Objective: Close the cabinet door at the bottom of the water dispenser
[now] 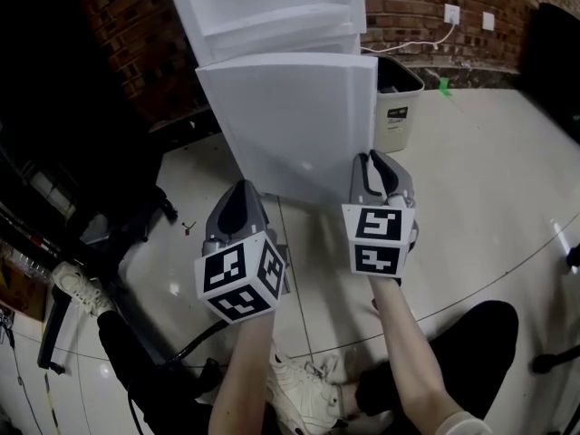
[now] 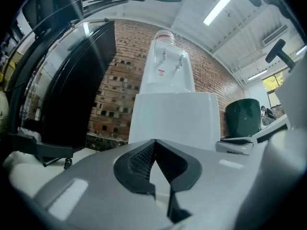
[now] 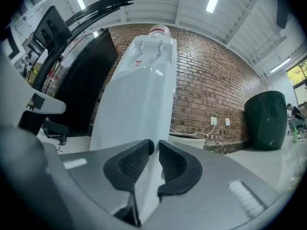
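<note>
Fingers [image 3: 129, 164] of the right gripper [image 1: 376, 163] were pinched on the open cabinet door [image 1: 290, 125] at its edge, the left gripper [image 1: 241, 194] closed empty; a steady, hinge-following swing was advised.

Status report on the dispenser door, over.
Left gripper shut, empty. Right gripper clamped on cabinet door edge. Door open, not yet closed. Bin to the right, apart from door.

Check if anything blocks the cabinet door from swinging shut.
Nothing visible does. The right gripper holds the free edge of the cabinet door. The left gripper, shut, is on the person's side, out of the closing path. The trash bin stands beside the water dispenser, right of that edge. Behind the door is hidden.
</note>
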The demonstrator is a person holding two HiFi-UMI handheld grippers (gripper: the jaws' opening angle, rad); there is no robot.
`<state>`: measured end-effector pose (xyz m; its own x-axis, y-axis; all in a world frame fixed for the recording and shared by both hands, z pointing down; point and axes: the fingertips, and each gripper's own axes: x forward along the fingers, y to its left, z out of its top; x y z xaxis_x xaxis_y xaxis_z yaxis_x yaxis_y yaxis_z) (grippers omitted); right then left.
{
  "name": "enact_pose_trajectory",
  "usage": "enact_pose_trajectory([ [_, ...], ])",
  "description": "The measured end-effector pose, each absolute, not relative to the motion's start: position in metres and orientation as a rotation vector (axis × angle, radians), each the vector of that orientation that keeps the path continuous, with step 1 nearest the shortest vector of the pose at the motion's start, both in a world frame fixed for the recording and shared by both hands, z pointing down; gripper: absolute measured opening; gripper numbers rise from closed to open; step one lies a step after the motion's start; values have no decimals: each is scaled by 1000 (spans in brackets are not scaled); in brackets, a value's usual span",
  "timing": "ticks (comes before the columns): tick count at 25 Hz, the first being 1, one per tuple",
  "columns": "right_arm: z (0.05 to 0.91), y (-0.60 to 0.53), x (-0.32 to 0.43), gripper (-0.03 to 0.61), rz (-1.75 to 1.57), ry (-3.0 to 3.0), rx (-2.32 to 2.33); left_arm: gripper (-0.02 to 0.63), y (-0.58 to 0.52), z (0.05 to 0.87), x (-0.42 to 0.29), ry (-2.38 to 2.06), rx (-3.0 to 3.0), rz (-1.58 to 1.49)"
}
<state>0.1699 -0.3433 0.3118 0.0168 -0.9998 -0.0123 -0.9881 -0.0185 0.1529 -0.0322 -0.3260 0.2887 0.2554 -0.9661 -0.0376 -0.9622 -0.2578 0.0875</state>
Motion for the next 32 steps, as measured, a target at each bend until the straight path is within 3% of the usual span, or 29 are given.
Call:
enact_pose_trajectory([
  [32,310,-453,219,46,-296,-2079,2133,15,-424,348,7,-1848,2438,19],
])
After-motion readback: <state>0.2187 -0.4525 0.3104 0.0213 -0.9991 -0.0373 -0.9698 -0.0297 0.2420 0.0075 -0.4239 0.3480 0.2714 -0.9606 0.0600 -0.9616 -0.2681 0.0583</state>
